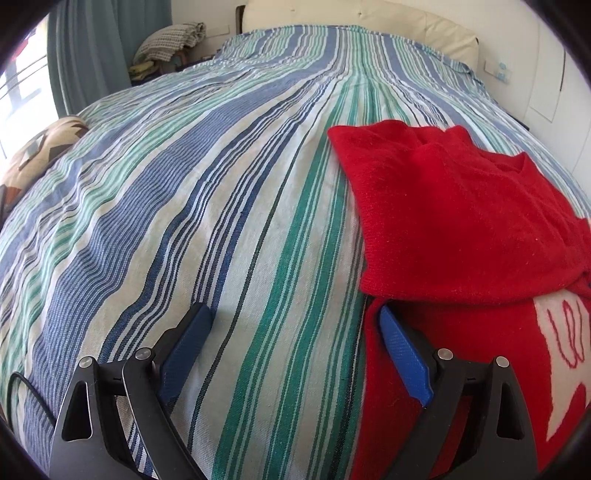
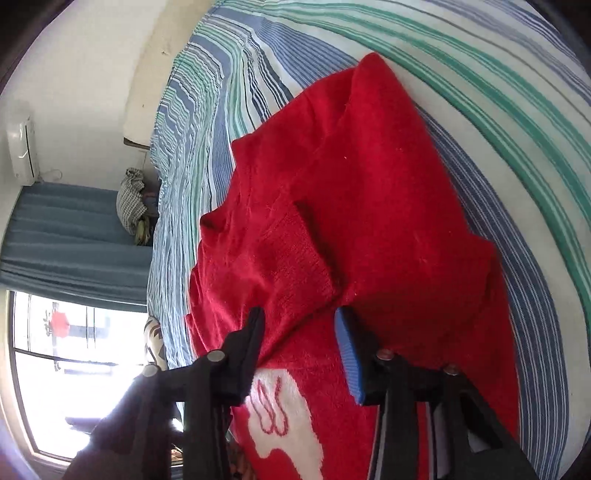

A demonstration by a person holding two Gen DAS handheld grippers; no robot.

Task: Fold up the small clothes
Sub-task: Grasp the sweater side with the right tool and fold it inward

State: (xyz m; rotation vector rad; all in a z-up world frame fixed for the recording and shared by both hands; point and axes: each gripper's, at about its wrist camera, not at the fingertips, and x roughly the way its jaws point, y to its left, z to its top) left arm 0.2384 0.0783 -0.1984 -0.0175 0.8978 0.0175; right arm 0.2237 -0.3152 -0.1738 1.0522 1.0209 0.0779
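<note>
A red knitted sweater (image 1: 461, 221) lies on the striped bed cover (image 1: 221, 184), its upper half folded down over the lower half, which bears a white motif (image 1: 561, 332). My left gripper (image 1: 291, 321) is open wide at the sweater's left edge. Its right finger (image 1: 402, 347) rests on the red knit, and its left finger (image 1: 188, 332) is over bare cover. In the right wrist view, which is rolled sideways, my right gripper (image 2: 299, 321) stands over the sweater (image 2: 369, 184). A raised fold of red knit lies between its half-open jaws; the pads do not visibly press it.
A patterned cushion (image 1: 40, 151) lies at the bed's left edge. The cream headboard (image 1: 351, 14) and a heap of checked cloth (image 1: 170, 40) are at the far end. A blue curtain (image 2: 74, 229), a window (image 2: 74, 350) and a wall air conditioner (image 2: 22, 147) are beyond the bed.
</note>
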